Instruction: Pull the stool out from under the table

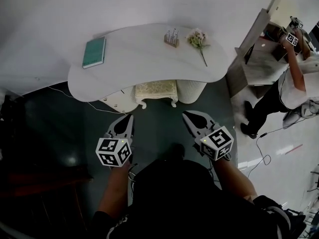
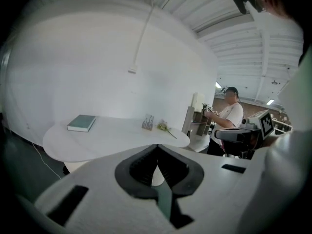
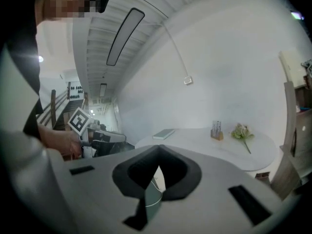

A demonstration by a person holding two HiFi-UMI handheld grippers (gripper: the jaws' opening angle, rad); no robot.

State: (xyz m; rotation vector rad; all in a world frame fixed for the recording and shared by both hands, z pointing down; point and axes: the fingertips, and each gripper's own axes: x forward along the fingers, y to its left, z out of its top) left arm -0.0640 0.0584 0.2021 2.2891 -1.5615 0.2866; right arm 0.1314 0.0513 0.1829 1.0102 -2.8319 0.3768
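Stool (image 1: 156, 90) sits tucked under the white table (image 1: 144, 59), ahead of my tools and between them, touching neither; I see my left gripper (image 1: 130, 117) and right gripper (image 1: 185, 114) above the dark floor (image 1: 155, 128), jaws pressed together, empty

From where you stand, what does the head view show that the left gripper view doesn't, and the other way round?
Only the head view: the stool, tucked under the table. In the left gripper view, that gripper's own body covers the spot.

Only the left gripper view: the ribbed ceiling and a cord running down the wall.

Both: the white table, the green book, the flowers, the small holder, a person by the shelves, and the left gripper and right gripper, both shut and empty.
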